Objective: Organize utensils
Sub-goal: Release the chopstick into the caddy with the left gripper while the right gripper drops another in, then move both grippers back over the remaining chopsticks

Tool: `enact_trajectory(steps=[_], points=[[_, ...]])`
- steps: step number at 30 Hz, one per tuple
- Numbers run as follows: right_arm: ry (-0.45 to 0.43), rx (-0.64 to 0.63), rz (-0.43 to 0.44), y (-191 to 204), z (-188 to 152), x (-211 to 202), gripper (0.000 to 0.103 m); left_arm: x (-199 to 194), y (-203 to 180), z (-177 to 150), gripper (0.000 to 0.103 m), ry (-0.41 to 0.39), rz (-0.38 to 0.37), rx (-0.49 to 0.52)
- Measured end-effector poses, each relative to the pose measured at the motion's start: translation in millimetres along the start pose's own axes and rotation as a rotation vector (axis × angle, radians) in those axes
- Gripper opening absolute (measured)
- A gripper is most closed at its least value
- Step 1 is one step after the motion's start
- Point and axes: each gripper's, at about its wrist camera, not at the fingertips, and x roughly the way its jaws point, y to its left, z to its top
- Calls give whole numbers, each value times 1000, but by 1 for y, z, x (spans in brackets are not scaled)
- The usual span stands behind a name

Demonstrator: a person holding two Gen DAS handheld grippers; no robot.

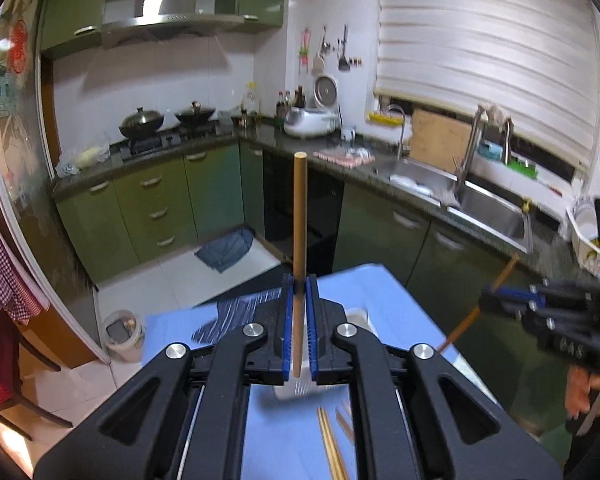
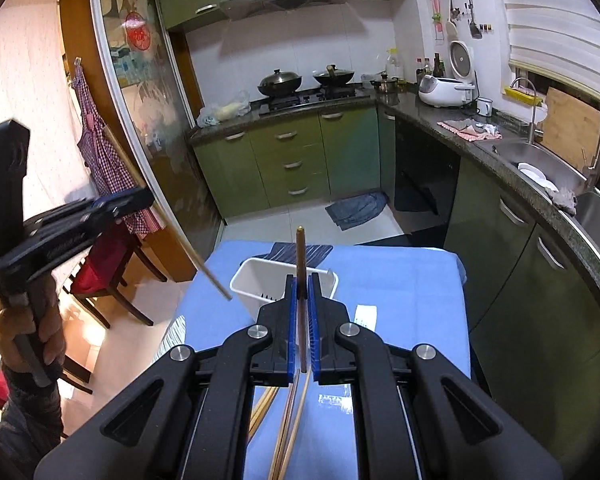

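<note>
My left gripper [image 1: 300,284] is shut on a light wooden chopstick [image 1: 299,216] that stands upright between the blue pads, raised above the blue table [image 1: 396,300]. My right gripper [image 2: 301,284] is shut on a darker chopstick [image 2: 301,252], also upright. A white plastic utensil holder [image 2: 256,280] stands on the blue table [image 2: 400,280] just beyond the right gripper. Several loose chopsticks [image 2: 288,432] lie on the table under the right gripper; they also show in the left wrist view [image 1: 332,448]. Each gripper shows in the other's view: the right [image 1: 488,296] and the left [image 2: 136,200].
A dark striped cloth [image 2: 300,252] lies at the table's far edge. A white paper slip [image 2: 366,316] lies right of the holder. Green cabinets [image 2: 284,156], a counter with sink [image 2: 540,164] and a stove with woks [image 2: 280,80] surround the table. A wooden chair [image 2: 108,264] stands at left.
</note>
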Motion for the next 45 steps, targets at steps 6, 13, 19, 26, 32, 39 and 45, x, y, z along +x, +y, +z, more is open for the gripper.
enact_trajectory(steps=[6, 13, 19, 26, 32, 39, 45], points=[[-6, 0, -6, -7, 7, 0, 6, 50, 2, 0, 6, 39, 46, -15], [-44, 6, -7, -6, 25, -6, 6, 88, 17, -27, 11, 146, 54, -33], [-104, 19, 8, -1, 53, -6, 6, 68, 25, -38, 34, 110, 57, -31], [-114, 18, -13, 9, 79, 34, 6, 39, 28, -48, 37, 101, 40, -14], [-51, 6, -54, 13, 71, 89, 6, 28, 26, -65, 39, 136, 30, 5], [13, -17, -70, 17, 51, 126, 7, 29, 23, -93, 40, 220, -9, 1], [-38, -45, -68, 24, 41, 96, 18, 46, 16, -116, 41, 303, -29, -3]])
